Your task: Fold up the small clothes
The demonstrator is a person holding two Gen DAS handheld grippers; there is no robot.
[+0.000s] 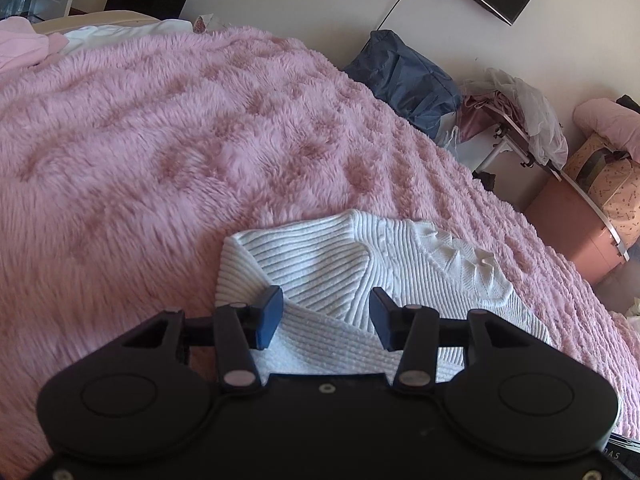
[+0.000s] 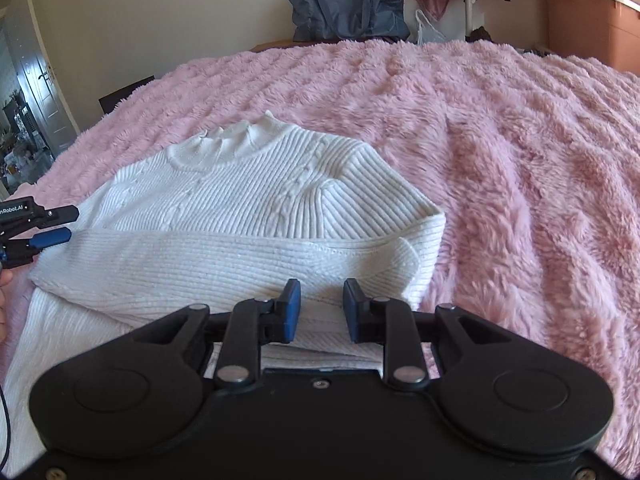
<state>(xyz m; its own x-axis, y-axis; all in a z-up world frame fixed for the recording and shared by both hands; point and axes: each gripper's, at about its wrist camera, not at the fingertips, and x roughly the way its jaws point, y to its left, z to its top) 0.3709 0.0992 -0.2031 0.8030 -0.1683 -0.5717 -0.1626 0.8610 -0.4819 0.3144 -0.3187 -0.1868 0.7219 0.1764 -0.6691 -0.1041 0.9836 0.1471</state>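
A white ribbed knit sweater [image 1: 320, 256] [image 2: 248, 200] lies on a fluffy pink blanket [image 1: 160, 140] [image 2: 520, 160]. Its sleeves are folded across the body and its collar points away. My left gripper [image 1: 326, 300] hovers over the sweater's left side with its blue pads far apart and nothing pinched. It also shows at the left edge of the right wrist view as the left gripper [image 2: 52, 226], beside the folded sleeve. My right gripper [image 2: 322, 292] stands over the near folded edge with a narrow gap between its pads. White fabric shows behind the gap, and the pads do not press on it.
Beyond the bed's far edge stand a dark blue bag [image 1: 404, 76] [image 2: 348, 8], a small table piled with clothes [image 1: 516, 120] and a pink storage box [image 1: 568, 224]. A pink garment [image 1: 20, 44] lies at the far left. A door [image 2: 36, 92] stands at left.
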